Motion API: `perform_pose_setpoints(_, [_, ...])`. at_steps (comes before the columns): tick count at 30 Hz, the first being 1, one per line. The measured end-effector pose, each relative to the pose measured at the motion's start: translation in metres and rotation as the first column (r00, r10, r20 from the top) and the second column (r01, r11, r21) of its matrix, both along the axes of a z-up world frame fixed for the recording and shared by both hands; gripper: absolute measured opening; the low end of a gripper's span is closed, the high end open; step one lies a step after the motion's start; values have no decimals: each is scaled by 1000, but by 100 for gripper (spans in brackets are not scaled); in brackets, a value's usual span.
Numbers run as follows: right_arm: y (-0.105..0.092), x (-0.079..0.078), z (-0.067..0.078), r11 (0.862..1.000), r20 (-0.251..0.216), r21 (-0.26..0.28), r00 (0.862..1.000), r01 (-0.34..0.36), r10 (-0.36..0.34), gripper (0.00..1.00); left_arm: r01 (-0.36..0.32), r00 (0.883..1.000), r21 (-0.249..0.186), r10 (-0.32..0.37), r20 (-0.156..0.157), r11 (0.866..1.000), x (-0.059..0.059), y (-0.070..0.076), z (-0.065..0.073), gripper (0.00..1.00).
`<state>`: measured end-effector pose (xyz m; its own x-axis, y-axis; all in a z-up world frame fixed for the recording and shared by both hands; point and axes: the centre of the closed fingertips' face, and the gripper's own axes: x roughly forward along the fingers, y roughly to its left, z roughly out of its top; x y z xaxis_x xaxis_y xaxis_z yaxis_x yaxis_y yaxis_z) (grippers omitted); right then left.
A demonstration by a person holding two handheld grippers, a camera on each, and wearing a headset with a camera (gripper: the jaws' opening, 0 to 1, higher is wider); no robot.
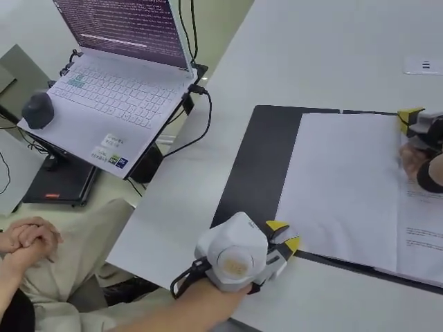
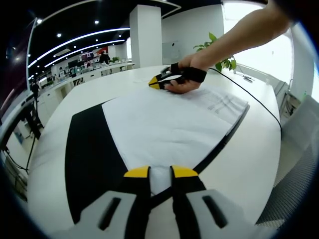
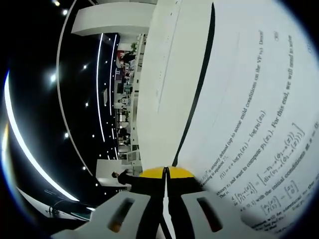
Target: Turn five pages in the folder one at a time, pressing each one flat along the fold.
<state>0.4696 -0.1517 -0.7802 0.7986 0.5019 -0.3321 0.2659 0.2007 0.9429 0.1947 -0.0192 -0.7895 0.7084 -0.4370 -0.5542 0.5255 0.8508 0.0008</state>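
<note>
Black flat folder (image 1: 252,166) lies open on the white table (image 1: 311,55), holding a smooth blank white page (image 1: 339,187) that overlaps a printed sheet (image 1: 422,235) of formulas. Left gripper (image 2: 160,173) sits at the folder's near edge, jaws a narrow gap apart, the blank page's edge showing between them. Right gripper (image 3: 165,172) is at the far edge, jaws together, tips at the printed sheet.

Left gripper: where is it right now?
In the head view, the left gripper sits bottom centre, at the near edge of the folder, by a corner of the blank page.
</note>
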Motion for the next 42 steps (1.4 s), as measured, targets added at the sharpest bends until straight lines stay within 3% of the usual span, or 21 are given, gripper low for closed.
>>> perform_pose_setpoints(8, [3, -15, -2, 996, -7, -22, 996, -87, 87, 0, 0, 1000, -1, 0, -8, 1000, 0, 0, 0, 14])
perform_pose_setpoints(19, [6, -40, -2, 987, -15, -13, 987, -160, 160, 0, 1, 1000, 7, -1, -21, 1000, 0, 0, -2, 14])
perform_pose_setpoints(34, [6, -77, -1, 972, -7, 31, 972, -234, 234, 0, 5, 999, 20, -4, -36, 1000, 1, -1, -2, 14])
perform_pose_setpoints(42, [8, -104, 0, 952, -14, 80, 955, -294, 296, 0, -3, 999, 22, 5, -47, 1000, 1, -2, -1, 13])
